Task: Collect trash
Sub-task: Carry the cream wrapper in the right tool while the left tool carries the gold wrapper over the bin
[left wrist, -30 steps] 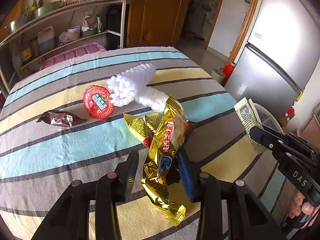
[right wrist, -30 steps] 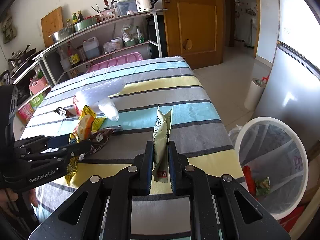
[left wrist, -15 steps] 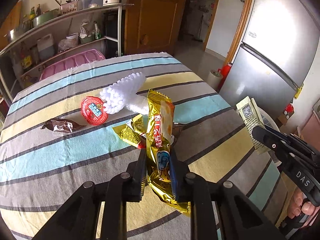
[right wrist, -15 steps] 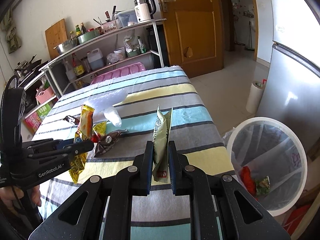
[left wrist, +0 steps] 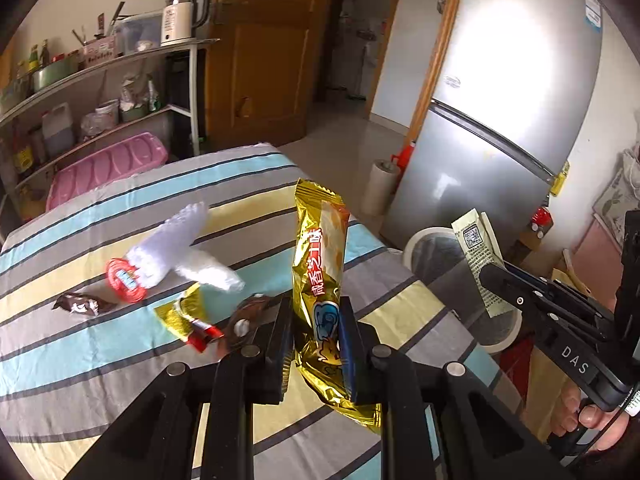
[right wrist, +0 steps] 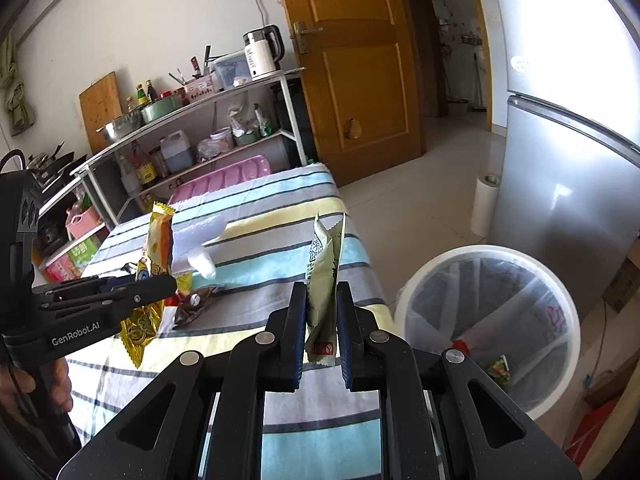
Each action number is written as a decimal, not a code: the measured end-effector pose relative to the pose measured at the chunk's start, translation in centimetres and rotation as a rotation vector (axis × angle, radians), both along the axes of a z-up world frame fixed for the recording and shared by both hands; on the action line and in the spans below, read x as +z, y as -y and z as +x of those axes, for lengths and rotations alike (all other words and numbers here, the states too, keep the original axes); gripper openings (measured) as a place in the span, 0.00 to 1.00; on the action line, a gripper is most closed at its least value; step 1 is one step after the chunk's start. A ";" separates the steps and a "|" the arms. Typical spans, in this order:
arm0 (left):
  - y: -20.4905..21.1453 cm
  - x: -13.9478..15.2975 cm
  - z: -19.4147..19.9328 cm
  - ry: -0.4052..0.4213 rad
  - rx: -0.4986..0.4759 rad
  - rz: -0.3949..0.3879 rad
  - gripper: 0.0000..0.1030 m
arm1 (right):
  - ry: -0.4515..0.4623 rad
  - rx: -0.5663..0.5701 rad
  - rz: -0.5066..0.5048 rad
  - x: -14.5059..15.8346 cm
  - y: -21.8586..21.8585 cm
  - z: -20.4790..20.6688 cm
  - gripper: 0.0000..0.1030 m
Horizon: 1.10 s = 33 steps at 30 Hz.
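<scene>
My left gripper [left wrist: 316,320] is shut on a gold snack wrapper [left wrist: 320,264] and holds it upright above the striped table [left wrist: 100,360]. It also shows in the right wrist view [right wrist: 154,248]. My right gripper [right wrist: 322,312] is shut on a pale green packet [right wrist: 324,264], held above the table's right edge; the packet shows in the left wrist view [left wrist: 480,256]. A white bin [right wrist: 488,320] with a liner stands on the floor right of the table, some trash inside.
On the table lie a white plastic bag [left wrist: 180,248], a red lid [left wrist: 124,280], a brown wrapper [left wrist: 78,305], a small gold wrapper [left wrist: 184,316] and a dark wrapper [left wrist: 246,320]. A fridge [left wrist: 500,120] stands at the right, shelves [right wrist: 192,128] behind.
My left gripper closed on the gold wrapper and lifted it off the table, upward and rightward. My right gripper rose slightly with the green packet, nearer the bin.
</scene>
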<state>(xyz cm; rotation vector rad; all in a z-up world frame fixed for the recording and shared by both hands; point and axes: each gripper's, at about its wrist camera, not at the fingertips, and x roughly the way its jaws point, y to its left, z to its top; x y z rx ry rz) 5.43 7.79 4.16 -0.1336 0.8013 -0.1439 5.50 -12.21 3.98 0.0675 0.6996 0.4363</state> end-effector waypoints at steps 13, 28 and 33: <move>11.5 -0.5 5.1 -0.012 -0.279 -0.048 0.20 | -0.040 -0.207 -0.045 -1.1 8.7 1.4 0.14; 17.8 -5.0 9.2 -0.128 -0.368 -0.032 0.21 | -0.165 -0.293 -0.091 -5.6 13.2 4.6 0.14; 18.4 -6.0 9.9 -0.154 -0.376 -0.024 0.22 | -0.183 -0.317 -0.104 -6.4 13.9 5.1 0.16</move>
